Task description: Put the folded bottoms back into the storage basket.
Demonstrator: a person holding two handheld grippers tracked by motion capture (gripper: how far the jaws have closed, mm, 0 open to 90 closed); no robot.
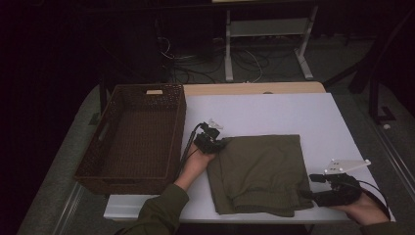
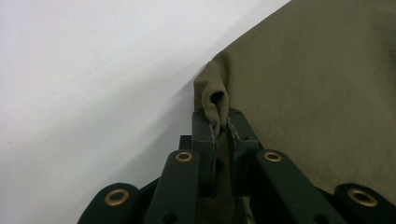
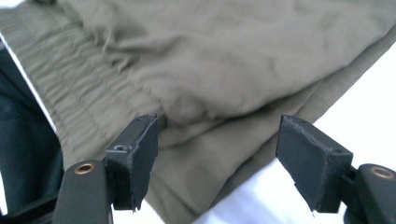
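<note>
My left gripper is clamped on a pinched-up corner of the olive garment; the cloth bulges up in a small loop just beyond the fingertips and the rest of it spreads flat on the white table to one side of them. My right gripper has its fingers wide apart, nothing between the pads, and the near corner of the folded cloth lies just ahead of and below them, its ribbed waistband off past the left finger.

I judge the risk to be in the right-hand grab. The corner is several layers thick, so if I close too shallow I may catch only the top fold, and the stack would peel open on lifting. Too low and the lower finger could scrape the table and shove the cloth instead of sliding under it. The left pinch is small too; a hard pull from the right could tug that loop out. The wicker basket sits beyond the left gripper
</note>
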